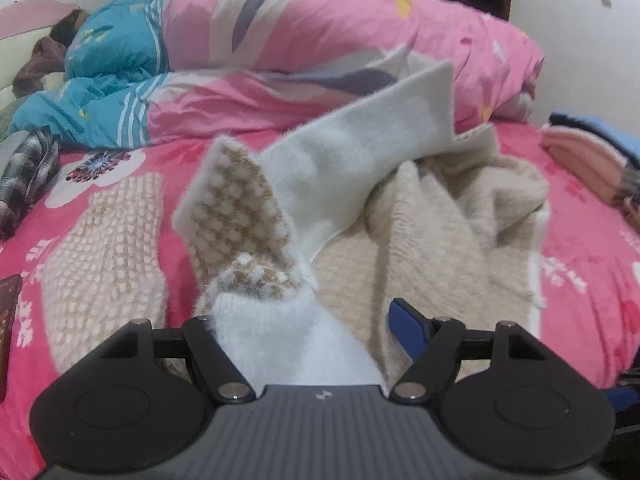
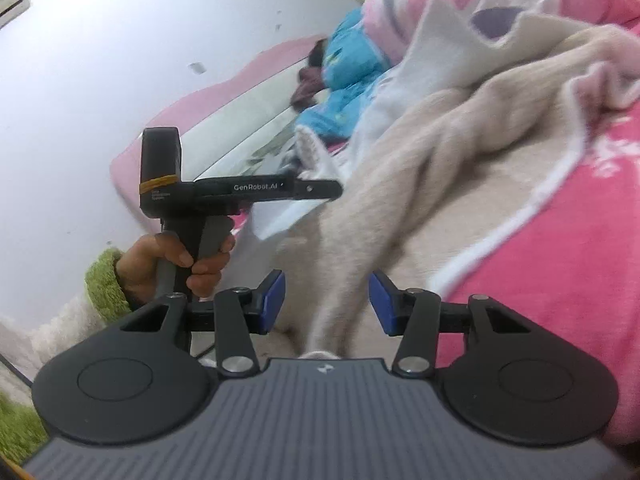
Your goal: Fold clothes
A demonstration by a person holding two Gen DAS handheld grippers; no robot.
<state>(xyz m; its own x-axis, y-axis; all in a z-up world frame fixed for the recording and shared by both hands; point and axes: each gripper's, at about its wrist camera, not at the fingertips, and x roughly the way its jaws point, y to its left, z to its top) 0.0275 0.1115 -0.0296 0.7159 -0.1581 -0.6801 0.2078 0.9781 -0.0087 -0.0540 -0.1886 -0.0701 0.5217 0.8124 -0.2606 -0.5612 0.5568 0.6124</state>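
Your left gripper [image 1: 308, 320] has a bunched fold of the fluffy cream-and-white knitted garment with the tan checked panel [image 1: 332, 184] between its fingers, which stand apart around it; whether they truly pinch it you cannot tell from here. From that gripper the lifted strip runs toward one o'clock, while the rest lies spread on the pink floral bed sheet [image 1: 592, 240]. Your right gripper [image 2: 327, 304], wide, straddles a beige ridge heading to two o'clock.
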